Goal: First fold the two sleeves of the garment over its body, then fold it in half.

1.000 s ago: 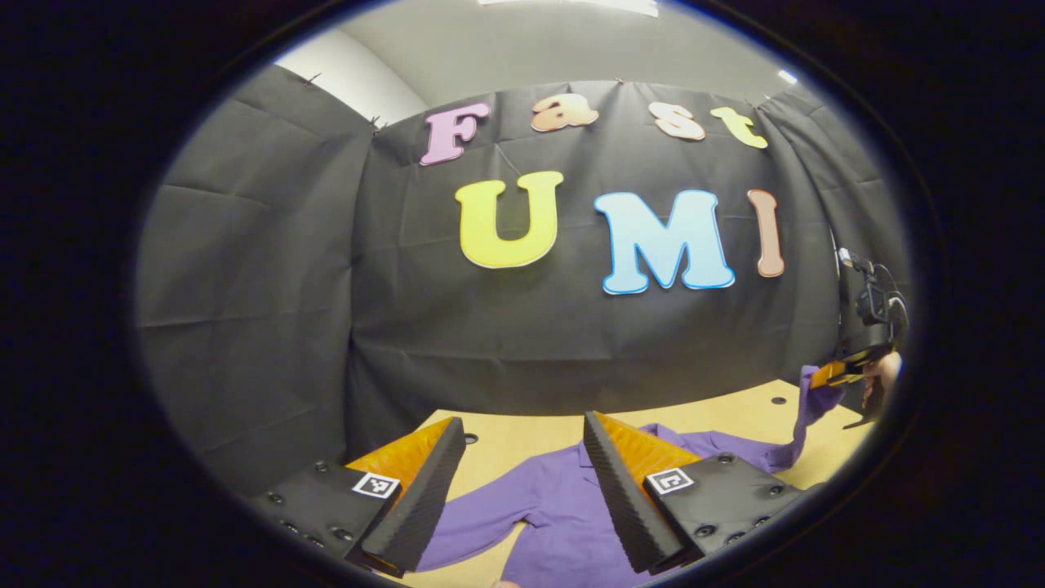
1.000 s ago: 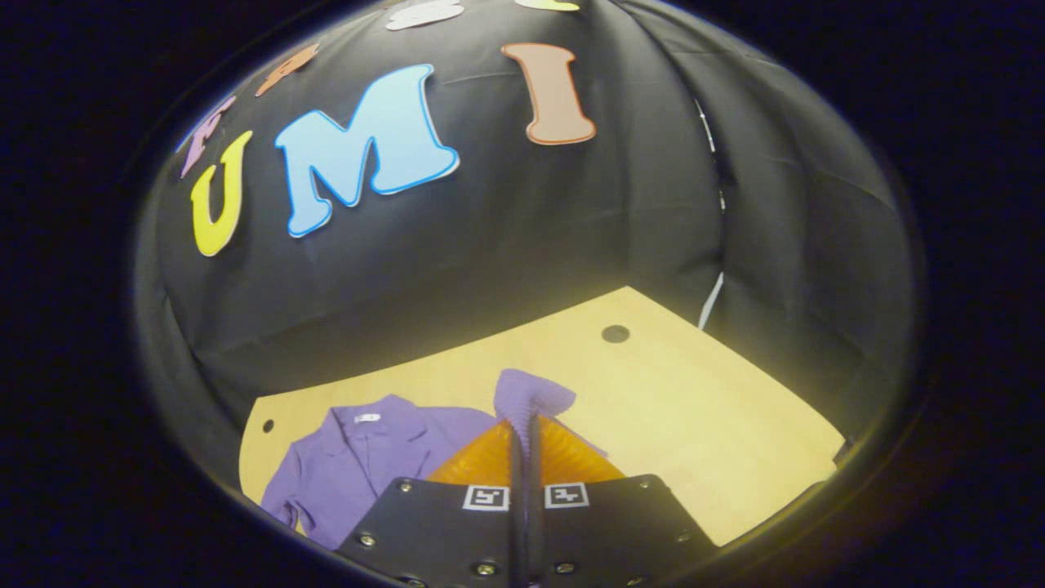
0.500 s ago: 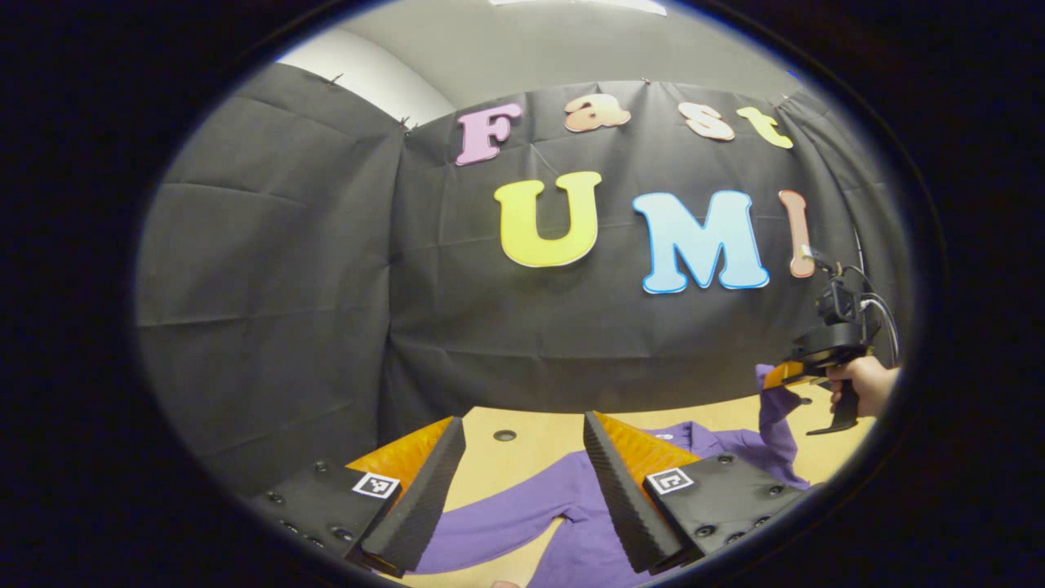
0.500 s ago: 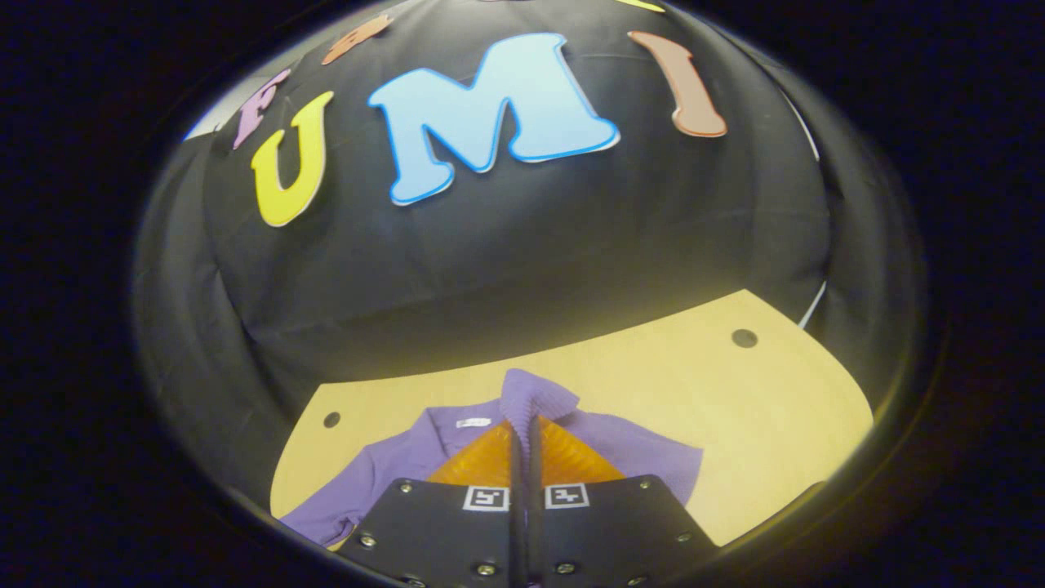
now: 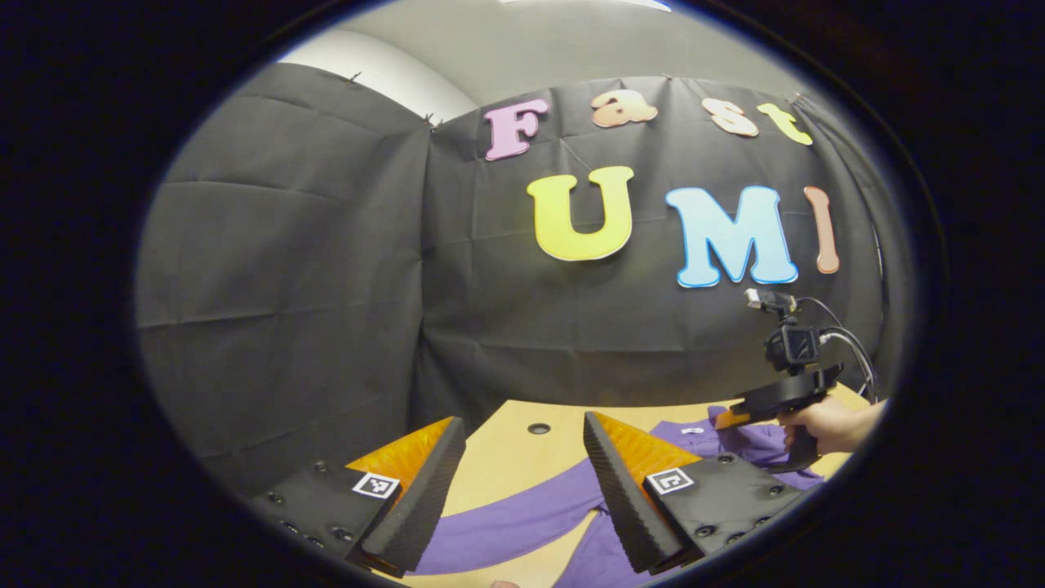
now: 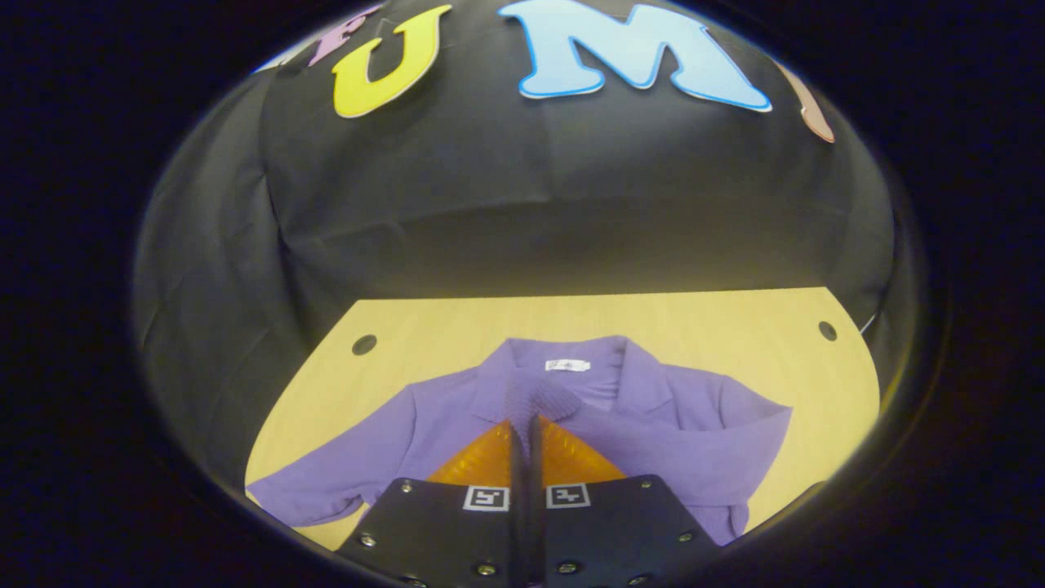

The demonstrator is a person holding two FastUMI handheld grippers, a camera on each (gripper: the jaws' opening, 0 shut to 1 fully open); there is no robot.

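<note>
A purple collared shirt [image 6: 653, 441] lies flat on the wooden table [image 6: 702, 314], collar toward the wall. My right gripper [image 6: 522, 423] is shut on the cuff [image 6: 543, 400] of one sleeve and holds it over the chest just below the collar, so that sleeve runs back across the body. The other sleeve [image 6: 326, 490] lies stretched out to the lower left. In the left gripper view my left gripper [image 5: 516, 478] hovers open above that outstretched sleeve [image 5: 506, 527], apart from it. Farther right, a hand [image 5: 829, 425] holds the right gripper [image 5: 732, 419] low over the shirt.
The black cloth wall closes the table's far side and both ends. Small round holes sit in the tabletop [image 6: 364, 344] [image 6: 827, 330] [image 5: 538, 428]. Bare wood lies between the collar and the wall.
My right gripper has carried the sleeve cuff from the table's right side across and down onto the shirt's chest. My left gripper stays open and has shifted left over the other sleeve.
</note>
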